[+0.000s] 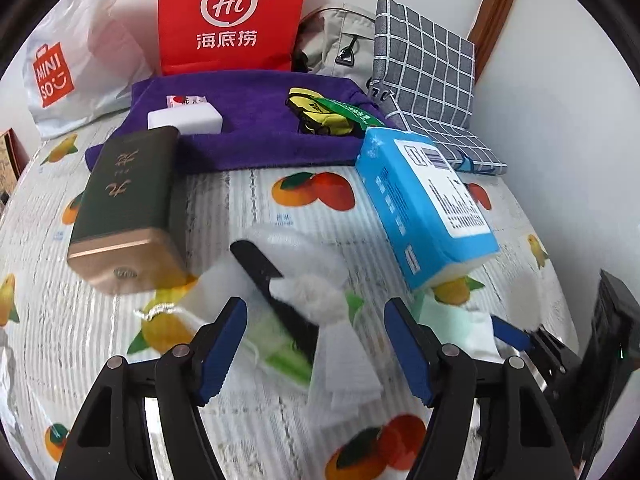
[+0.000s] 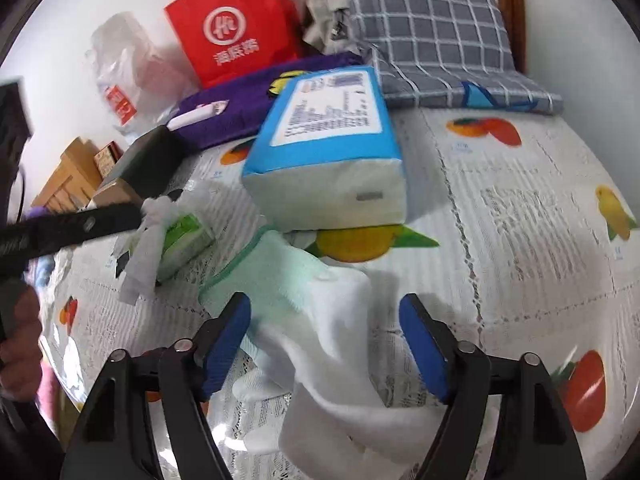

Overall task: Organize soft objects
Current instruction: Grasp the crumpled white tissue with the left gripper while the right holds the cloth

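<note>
In the left wrist view we see a dark green tin (image 1: 124, 204) at left, the left gripper (image 1: 316, 344) with jaws wide over a black strap and white tissue (image 1: 308, 292) at centre, a blue tissue pack (image 1: 424, 204) at right. In the right wrist view, the right gripper (image 2: 324, 344) stands with jaws wide, nothing gripped, astride a white sock (image 2: 336, 320) at lower centre.

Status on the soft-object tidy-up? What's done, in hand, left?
Done: nothing looks gathered. In hand: nothing; left gripper and right gripper both have open jaws, the right over the white cloth. Left: that cloth, the blue tissue pack and the purple towel lie scattered on the fruit-print tablecloth.
</note>
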Tool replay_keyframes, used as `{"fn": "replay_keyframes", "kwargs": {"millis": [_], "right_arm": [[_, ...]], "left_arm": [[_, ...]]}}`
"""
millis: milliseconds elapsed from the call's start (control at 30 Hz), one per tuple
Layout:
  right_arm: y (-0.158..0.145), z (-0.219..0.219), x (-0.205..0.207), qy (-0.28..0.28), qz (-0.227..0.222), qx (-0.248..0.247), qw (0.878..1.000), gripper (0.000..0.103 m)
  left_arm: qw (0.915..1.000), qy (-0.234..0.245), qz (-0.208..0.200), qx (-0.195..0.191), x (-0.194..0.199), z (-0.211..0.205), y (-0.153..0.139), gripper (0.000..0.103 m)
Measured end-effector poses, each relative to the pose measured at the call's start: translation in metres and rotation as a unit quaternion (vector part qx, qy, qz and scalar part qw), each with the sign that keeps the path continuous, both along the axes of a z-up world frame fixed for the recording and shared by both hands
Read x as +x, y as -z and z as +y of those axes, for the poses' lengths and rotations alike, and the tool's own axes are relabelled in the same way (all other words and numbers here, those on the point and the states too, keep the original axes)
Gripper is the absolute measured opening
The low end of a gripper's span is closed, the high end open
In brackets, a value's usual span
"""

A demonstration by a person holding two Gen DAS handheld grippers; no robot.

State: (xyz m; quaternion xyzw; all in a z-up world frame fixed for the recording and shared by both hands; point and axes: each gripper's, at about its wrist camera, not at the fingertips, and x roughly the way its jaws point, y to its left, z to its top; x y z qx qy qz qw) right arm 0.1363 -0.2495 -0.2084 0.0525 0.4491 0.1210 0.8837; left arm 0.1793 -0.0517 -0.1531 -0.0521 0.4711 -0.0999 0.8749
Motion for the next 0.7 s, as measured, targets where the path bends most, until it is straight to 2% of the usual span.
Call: {"fn": "replay_keyframes", "kwargs": {"millis": [33, 167, 233, 333, 400, 567, 700], "right_arm": [[0.001, 0.001, 0.000, -0.004, -0.001, -0.004, 1.000, 0.080], [0.003, 0.004, -0.002, 0.000, -0.011, -0.013, 1.000, 0.081], [0.004, 0.005, -0.003, 0.001, -0.016, -0.018, 1.000, 0.081], [0.004, 0.005, -0.003, 0.001, -0.019, -0.024, 1.000, 0.080], [0.004, 0.005, -0.003, 0.005, -0.021, -0.028, 0.999, 0.077], [0.002, 0.001, -0.004, 0.028, -0.024, -0.042, 0.998, 0.053], [0.000, -0.008, -0.005, 0.046, -0.018, -0.031, 0.998, 0.036]], "left_arm": [[1.0000, 0.001, 0.002, 0.000, 0.003, -0.002, 0.002, 0.062], [0.9998, 0.010, 0.013, 0.014, 0.013, -0.011, 0.013, 0.053], [0.9994, 0.010, 0.013, 0.030, 0.016, -0.015, 0.018, 0.036], [0.9990, 0.014, 0.002, 0.042, 0.015, -0.016, 0.020, 0.027], [0.9992, 0.021, -0.005, 0.034, 0.011, -0.015, 0.016, 0.025], [0.9996, 0.017, -0.017, 0.018, 0.002, -0.005, 0.004, 0.025], [0.9997, 0.000, -0.024, 0.006, -0.008, 0.013, -0.006, 0.025]]}}
